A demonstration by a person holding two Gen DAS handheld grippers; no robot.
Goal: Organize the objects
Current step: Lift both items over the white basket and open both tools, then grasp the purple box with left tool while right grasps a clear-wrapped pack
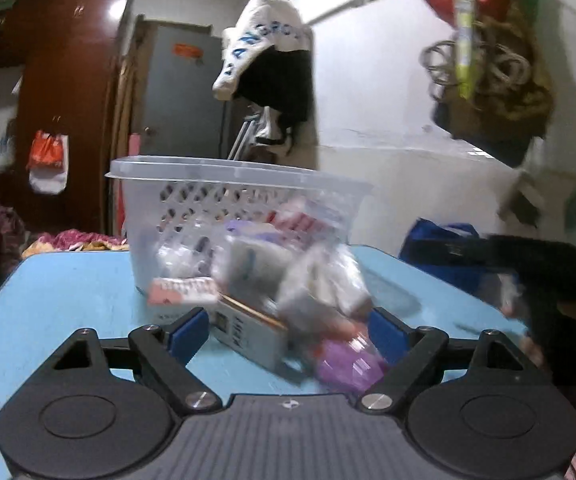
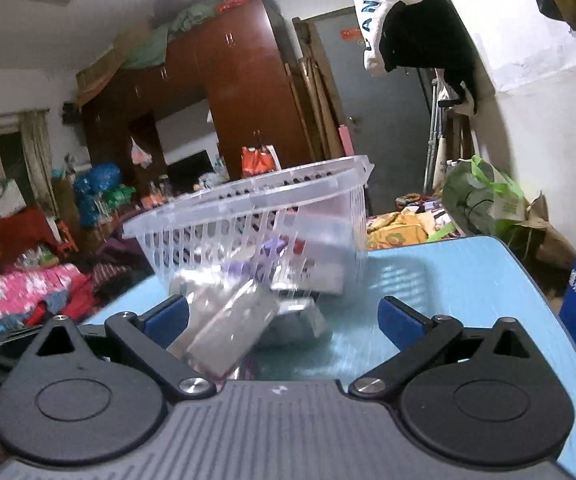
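Both our grippers stood wide open and held nothing — the left gripper [image 1: 288, 330] just before a blurred heap of small packets [image 1: 271, 280], the right gripper [image 2: 283, 316] close by. The heap lay on the blue table [image 1: 67, 288], touching the clear basket [image 1: 223, 196]. We judged it best to take one packet singly — slowly, not pushing the basket.

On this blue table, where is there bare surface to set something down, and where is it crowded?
Free: the blue table left of the clear plastic basket, and the stretch right of it toward the table edge. Crowded: the blurred pile of packets and boxes directly before the basket, between the open left claw fingers.
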